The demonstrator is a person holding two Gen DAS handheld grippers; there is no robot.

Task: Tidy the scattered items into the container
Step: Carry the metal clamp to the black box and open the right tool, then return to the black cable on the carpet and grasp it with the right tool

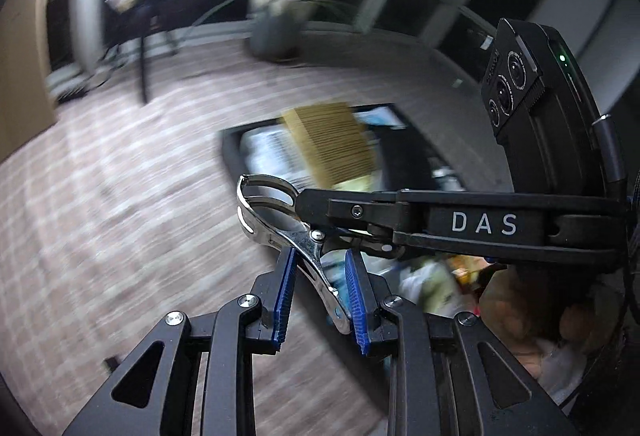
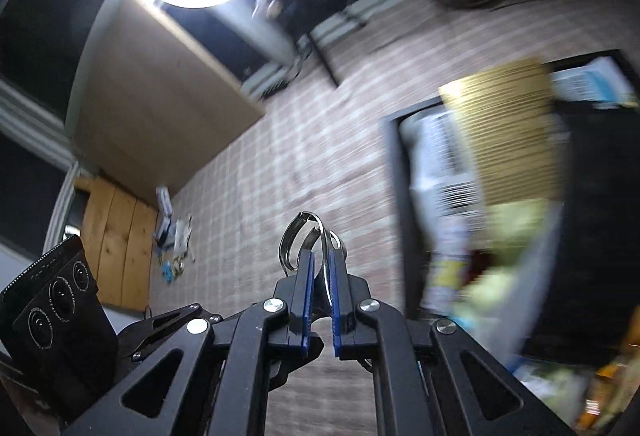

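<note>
Both grippers are meeting on metal tongs (image 1: 280,224). Right gripper (image 2: 320,300) is pinching the tongs' loop end (image 2: 308,240) between nearly closed blue pads. Left gripper (image 1: 320,300) is standing partly open, the handle lying between its pads. At two o'clock, the black container (image 2: 394,171) is sitting, blurred.

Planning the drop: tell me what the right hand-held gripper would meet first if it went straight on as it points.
Probably the patterned floor. The right hand-held gripper, shut on the metal tongs, points past the black container, which sits to its right. Motion blur leaves depth unclear.
</note>
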